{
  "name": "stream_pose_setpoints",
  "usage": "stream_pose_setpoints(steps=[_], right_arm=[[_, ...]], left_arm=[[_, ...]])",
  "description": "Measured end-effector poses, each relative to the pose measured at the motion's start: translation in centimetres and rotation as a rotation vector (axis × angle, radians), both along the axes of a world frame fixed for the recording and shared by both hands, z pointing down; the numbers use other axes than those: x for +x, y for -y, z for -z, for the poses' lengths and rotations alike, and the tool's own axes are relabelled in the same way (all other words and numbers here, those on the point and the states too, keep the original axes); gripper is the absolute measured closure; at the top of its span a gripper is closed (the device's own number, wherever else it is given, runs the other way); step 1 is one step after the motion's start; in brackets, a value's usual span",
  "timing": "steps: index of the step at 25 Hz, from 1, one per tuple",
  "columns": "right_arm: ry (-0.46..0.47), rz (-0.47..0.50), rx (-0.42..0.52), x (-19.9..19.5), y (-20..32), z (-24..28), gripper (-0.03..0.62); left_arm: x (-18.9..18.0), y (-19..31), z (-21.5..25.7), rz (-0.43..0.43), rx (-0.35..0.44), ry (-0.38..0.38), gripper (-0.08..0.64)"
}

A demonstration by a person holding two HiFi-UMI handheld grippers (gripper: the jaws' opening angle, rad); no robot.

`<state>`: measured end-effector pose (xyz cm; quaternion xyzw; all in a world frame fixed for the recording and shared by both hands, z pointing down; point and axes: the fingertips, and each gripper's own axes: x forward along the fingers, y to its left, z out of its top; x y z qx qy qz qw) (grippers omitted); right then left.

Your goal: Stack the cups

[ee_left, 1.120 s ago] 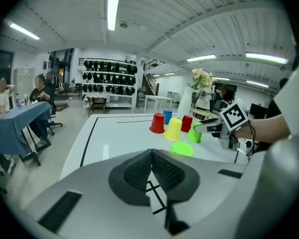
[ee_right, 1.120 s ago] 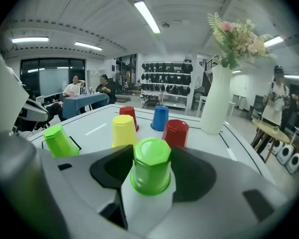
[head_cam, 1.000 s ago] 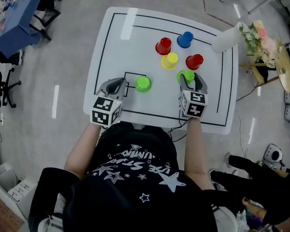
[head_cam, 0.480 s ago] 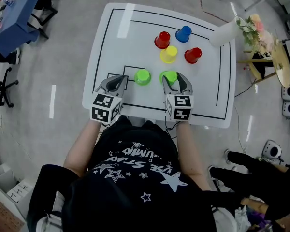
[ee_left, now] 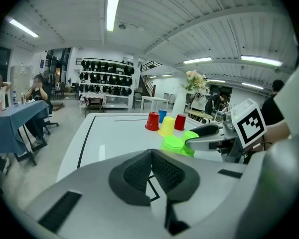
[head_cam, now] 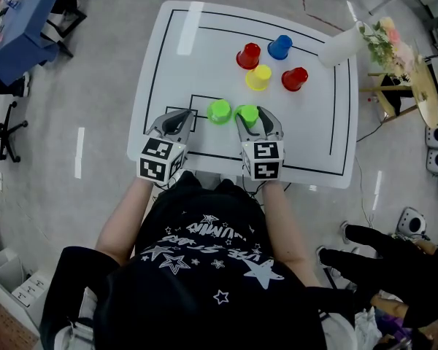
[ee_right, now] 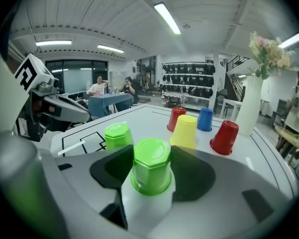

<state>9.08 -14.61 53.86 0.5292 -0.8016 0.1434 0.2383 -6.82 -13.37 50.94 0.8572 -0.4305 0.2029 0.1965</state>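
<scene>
L gripper (head_cam: 177,120): jaws pinched together, nothing in them. It sits just left of the free green cup (head_cam: 219,111), no contact. That cup stands inverted on the white table (head_cam: 168,64). R gripper (head_cam: 257,119) is just right of it, jaws clamped on 2nd green cup (head_cam: 247,114), also inverted, v. close to the free one. Beyond the free cup, well apart from it: red cup (head_cam: 248,55), yellow cup (head_cam: 258,77), blue cup (head_cam: 279,47), other red cup (head_cam: 294,79). Vase (head_cam: 339,46) is furthest right.

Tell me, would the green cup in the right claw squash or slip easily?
Probably light: the green cup looks like thin plastic, held upside down in the right claw. Its faceted sides may help the grip, though hard squeezing could dent it.
</scene>
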Motion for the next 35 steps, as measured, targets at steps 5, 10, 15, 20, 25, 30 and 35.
stream_pose_setpoints(steps=[5, 10, 15, 20, 25, 30, 35], right_arm=[[-0.010, 0.014, 0.008, -0.7, 0.0, 0.0, 0.348], [-0.001, 0.015, 0.033, -0.7, -0.2, 1.1, 0.301], [0.067, -0.012, 0.091, 0.3, 0.3, 4.1, 0.299], [0.070, -0.061, 0.128, 3.3, 2.6, 5.5, 0.313], [-0.001, -0.073, 0.103, 5.9, 6.4, 4.4, 0.333], [-0.027, -0.005, 0.048, 5.4, 9.6, 2.5, 0.322], [-0.060, 0.046, 0.011, 4.4, 11.3, 0.5, 0.324]], left_arm=[[-0.1, 0.0, -0.2, -0.005, -0.002, -0.002, 0.548], [-0.1, 0.2, -0.1, -0.007, 0.000, -0.006, 0.548], [0.0, 0.9, 0.3, -0.003, 0.015, -0.008, 0.548], [-0.1, 1.5, 0.5, 0.016, 0.023, -0.004, 0.548], [-0.5, 2.2, 0.4, 0.028, 0.035, 0.038, 0.548], [-1.0, 2.9, 0.4, 0.049, 0.031, 0.058, 0.548], [-1.4, 3.2, 0.1, 0.076, 0.012, 0.058, 0.548]])
